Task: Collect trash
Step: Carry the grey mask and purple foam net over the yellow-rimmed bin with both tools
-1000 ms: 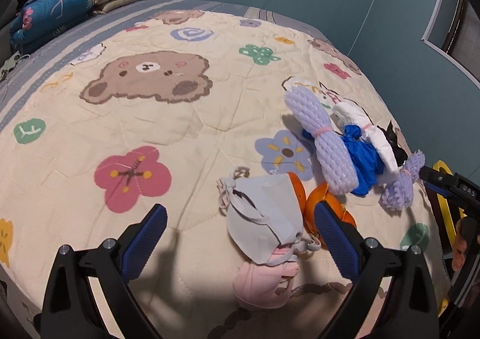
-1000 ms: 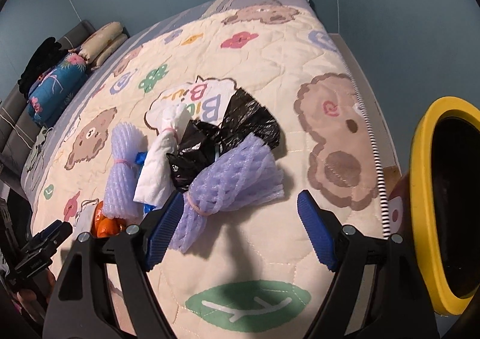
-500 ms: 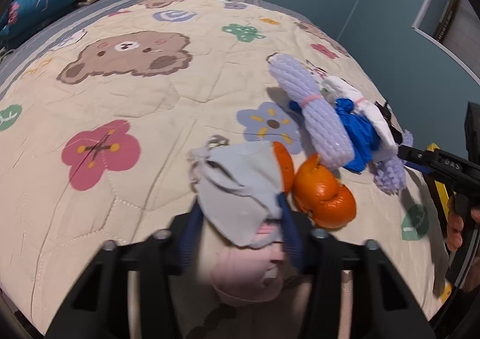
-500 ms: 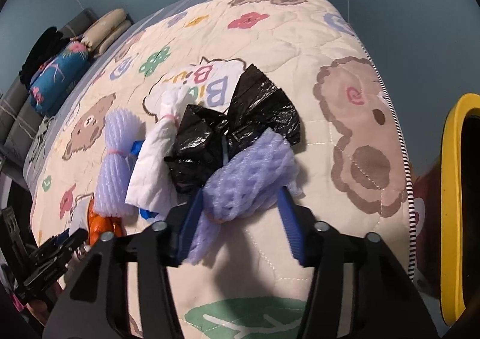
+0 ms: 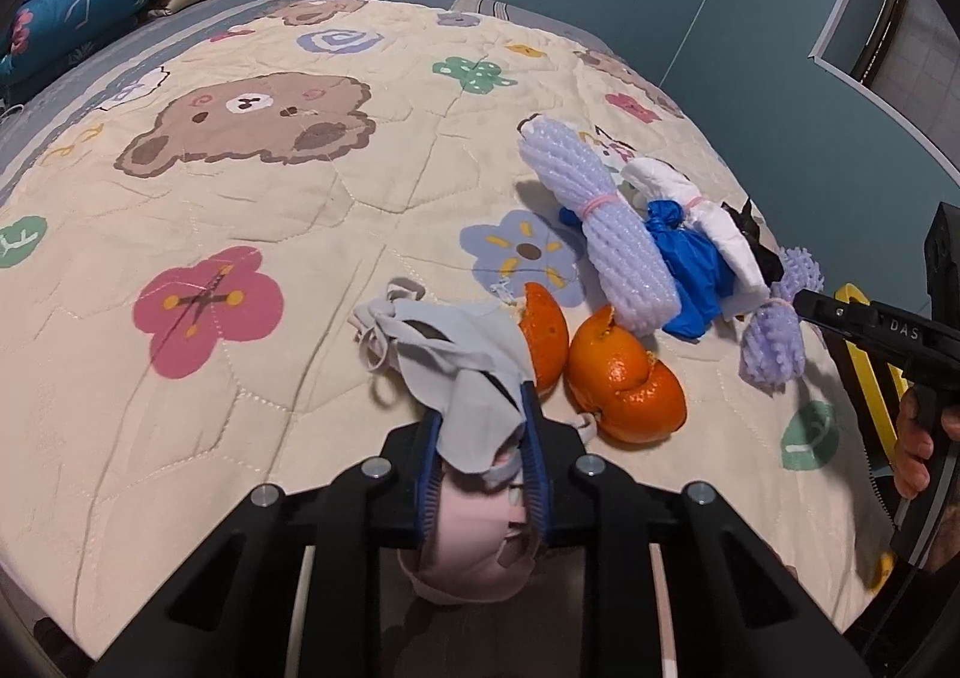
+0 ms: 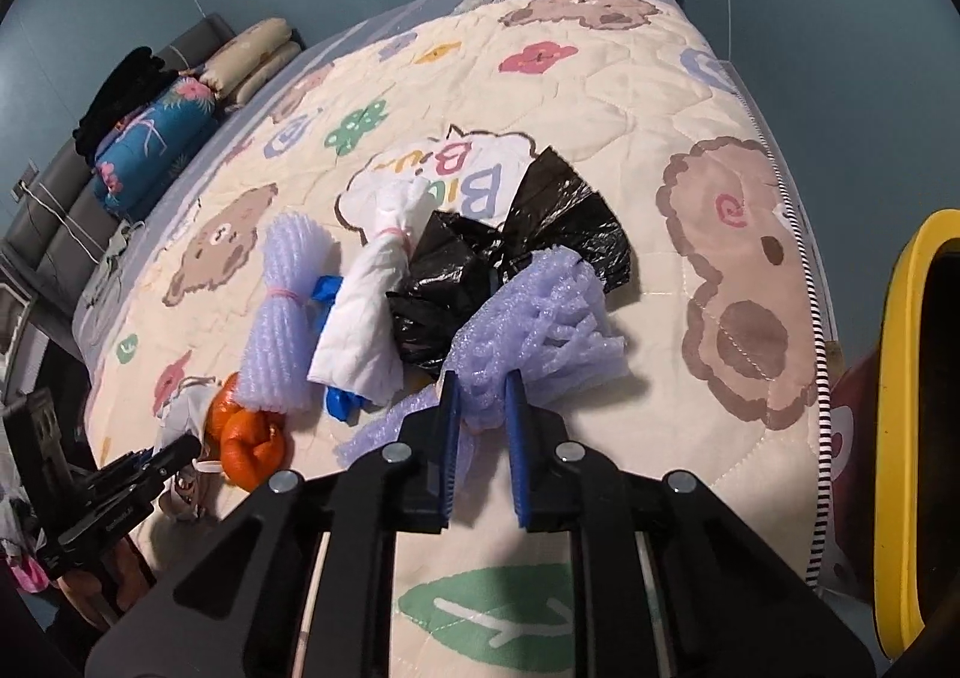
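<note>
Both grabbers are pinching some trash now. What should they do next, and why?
Probably lift both straight up off the quilt. The left hand-held gripper is shut on the grey face mask, the right hand-held gripper is shut on the purple foam net, and the yellow bin waits beside the bed.

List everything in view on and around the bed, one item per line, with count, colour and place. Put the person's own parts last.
face masks: two, grey over pink, near edge, in left gripper
orange peel: two pieces, orange, beside the masks
foam net: one, lilac, banded, mid-quilt
foam net in the jaws: one, lilac, in right gripper
blue bag: one, between banded net and white bundle
white bundle: one, banded, beside black bag
black bag: one, crumpled
quilt: one, cream, bear and flower print
pillows: several, blue floral and beige, at headboard
bin: one, yellow rim, beside bed
left gripper: shut on masks
right gripper: shut on foam net
hand: one, holding right gripper
</note>
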`<state>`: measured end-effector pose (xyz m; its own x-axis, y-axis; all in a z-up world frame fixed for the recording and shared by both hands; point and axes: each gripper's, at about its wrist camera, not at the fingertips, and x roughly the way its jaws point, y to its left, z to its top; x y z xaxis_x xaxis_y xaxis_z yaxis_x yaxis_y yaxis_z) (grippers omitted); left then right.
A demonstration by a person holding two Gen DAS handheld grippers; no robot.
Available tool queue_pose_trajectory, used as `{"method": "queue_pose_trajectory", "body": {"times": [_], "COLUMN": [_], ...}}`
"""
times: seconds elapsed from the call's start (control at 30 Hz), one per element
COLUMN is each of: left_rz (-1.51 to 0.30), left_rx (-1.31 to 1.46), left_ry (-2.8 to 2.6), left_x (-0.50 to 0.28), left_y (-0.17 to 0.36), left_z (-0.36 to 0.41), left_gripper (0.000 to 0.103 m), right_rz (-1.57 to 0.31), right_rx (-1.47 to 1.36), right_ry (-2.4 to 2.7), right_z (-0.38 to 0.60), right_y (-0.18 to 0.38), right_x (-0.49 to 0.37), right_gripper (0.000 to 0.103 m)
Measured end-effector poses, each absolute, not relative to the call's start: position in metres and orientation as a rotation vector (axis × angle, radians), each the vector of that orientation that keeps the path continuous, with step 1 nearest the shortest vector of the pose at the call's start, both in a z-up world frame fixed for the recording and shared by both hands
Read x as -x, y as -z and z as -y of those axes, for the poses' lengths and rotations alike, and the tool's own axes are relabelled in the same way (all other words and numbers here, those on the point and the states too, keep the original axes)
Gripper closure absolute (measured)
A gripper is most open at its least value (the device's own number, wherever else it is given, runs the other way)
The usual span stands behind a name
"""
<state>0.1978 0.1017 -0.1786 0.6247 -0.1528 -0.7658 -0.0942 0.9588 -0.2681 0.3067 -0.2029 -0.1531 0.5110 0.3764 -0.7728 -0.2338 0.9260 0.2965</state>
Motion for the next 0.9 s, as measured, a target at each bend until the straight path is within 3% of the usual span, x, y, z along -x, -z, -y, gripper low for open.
{"method": "queue_pose_trajectory", "body": {"times": [0.9], "left_rz": [-0.741], "left_rx": [0.258], "left_ry": [0.027], "left_x": [-0.162], "left_y": [0.093], "left_z": [-0.103], "left_gripper": [0.081], "right_rz": [-0.788], "right_rx": [-0.155], "right_ry": [-0.454], "right_z": [0.239], "right_y": [0.047], "right_x": [-0.23], "right_gripper": [0.089]}}
